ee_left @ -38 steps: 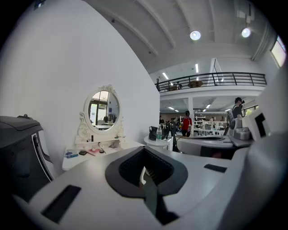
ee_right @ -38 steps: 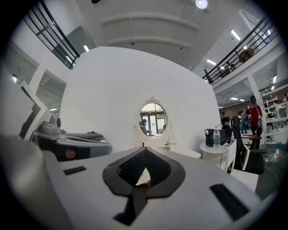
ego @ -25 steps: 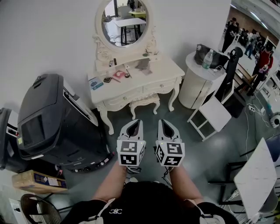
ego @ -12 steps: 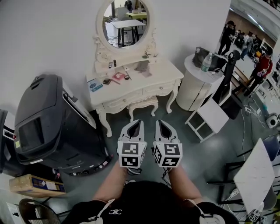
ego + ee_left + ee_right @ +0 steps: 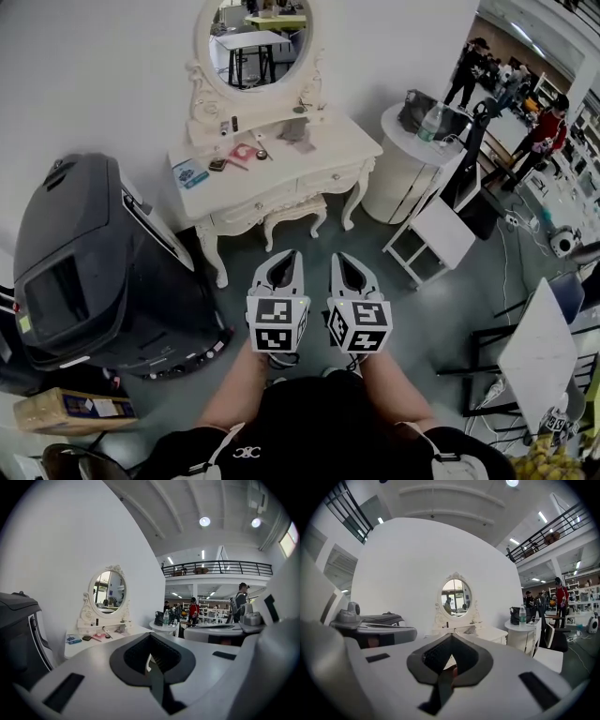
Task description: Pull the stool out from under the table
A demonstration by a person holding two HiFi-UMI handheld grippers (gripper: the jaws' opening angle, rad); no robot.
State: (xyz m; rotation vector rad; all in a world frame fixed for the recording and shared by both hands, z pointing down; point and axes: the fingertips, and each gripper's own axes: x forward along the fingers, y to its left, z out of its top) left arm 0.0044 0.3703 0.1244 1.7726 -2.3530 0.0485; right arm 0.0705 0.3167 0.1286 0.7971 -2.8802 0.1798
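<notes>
A cream carved stool (image 5: 292,215) stands tucked under the white dressing table (image 5: 330,148), which carries an oval mirror (image 5: 253,42) and small items. Both grippers are held side by side over the grey floor, pointing at the table, a short way in front of the stool and touching nothing. My left gripper (image 5: 290,254) is shut with nothing in it. So is my right gripper (image 5: 338,256). In the left gripper view the closed jaw tips (image 5: 150,636) aim toward the table top (image 5: 89,644). The right gripper (image 5: 451,635) also faces the mirror (image 5: 456,598).
A big black machine (image 5: 84,262) stands left of the table. A round white side table (image 5: 398,178) with a bag and a bottle is at the right, and a white frame (image 5: 433,239) leans beside it. A cardboard box (image 5: 70,411) lies lower left. People (image 5: 542,131) stand far right.
Both grippers and the head have moved a little toward the dressing table, which now sits further left in the head view. The jaws look the same as before.
</notes>
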